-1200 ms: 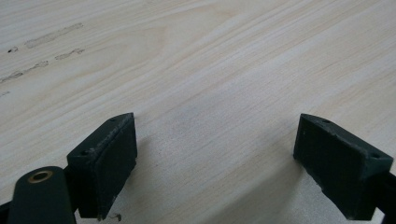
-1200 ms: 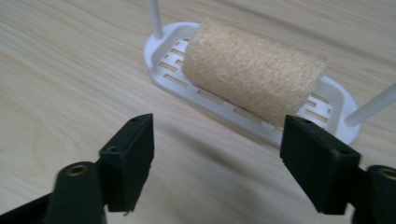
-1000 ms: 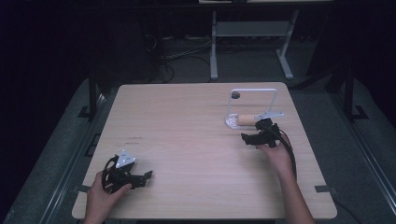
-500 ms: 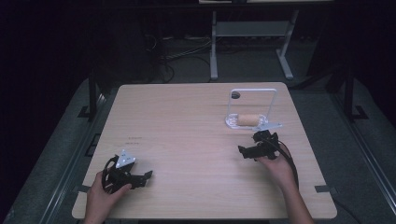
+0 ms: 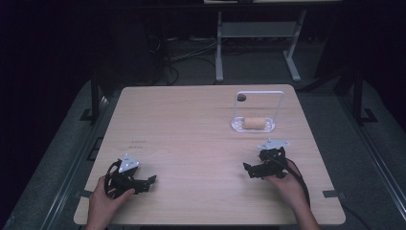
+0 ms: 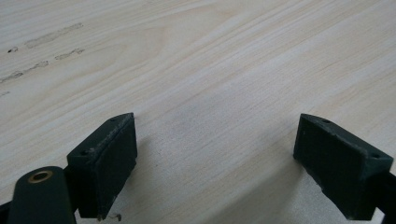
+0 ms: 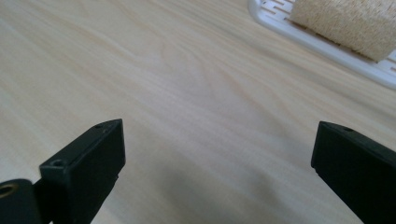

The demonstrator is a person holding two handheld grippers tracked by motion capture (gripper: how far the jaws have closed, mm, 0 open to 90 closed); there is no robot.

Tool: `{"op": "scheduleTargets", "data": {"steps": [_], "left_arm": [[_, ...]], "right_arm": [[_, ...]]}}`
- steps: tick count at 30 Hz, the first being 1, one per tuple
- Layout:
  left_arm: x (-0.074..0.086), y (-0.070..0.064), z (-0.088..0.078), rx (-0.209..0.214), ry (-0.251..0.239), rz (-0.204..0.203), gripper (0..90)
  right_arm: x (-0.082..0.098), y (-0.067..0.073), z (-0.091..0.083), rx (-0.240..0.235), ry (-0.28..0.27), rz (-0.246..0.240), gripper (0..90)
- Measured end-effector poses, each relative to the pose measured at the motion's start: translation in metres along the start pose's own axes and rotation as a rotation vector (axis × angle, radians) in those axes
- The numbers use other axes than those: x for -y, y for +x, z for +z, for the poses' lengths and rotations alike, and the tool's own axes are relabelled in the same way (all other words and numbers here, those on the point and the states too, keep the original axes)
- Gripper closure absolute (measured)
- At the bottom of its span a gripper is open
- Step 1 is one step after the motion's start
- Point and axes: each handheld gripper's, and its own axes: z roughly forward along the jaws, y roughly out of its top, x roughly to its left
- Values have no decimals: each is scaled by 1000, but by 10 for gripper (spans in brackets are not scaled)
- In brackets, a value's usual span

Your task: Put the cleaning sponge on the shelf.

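A beige, rough-textured roll (image 5: 254, 123) lies on a white slotted tray (image 5: 236, 126) under a white wire frame (image 5: 280, 104) at the table's back right. My right gripper (image 5: 250, 170) is nearer the front edge, well short of the tray, its jaws pointing left. They have just been opening and stand wide with nothing between them. In the right gripper view, the gripper (image 7: 217, 163) hovers over bare wood, with the roll (image 7: 345, 23) and tray (image 7: 299, 35) at the upper right. My left gripper (image 5: 147, 183) rests at the front left, open and empty (image 6: 215, 158).
The light wooden table (image 5: 191, 129) has faint marks (image 5: 139, 143) at its left. A dark round spot (image 5: 241, 97) sits at the frame's top left corner. Metal stand legs (image 5: 219, 52) and cables lie on the dark floor beyond the far edge.
My right gripper has pulled back from the tray toward the table's front edge. The roll stays on the tray. The left gripper has not moved.
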Motion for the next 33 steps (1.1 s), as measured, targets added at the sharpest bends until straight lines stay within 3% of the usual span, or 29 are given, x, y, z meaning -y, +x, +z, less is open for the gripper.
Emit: {"op": "scheduleTargets", "data": {"steps": [15,22,33], "left_arm": [[0,0,0,0,0,0,129],[0,0,0,0,0,0,129],[0,0,0,0,-1,0,129]], "right_arm": [[30,22,-12,-8,5,-25,26],[35,25,-15,-11,5,-25,26],[41,27,-5,-34,31,-41,14]]}}
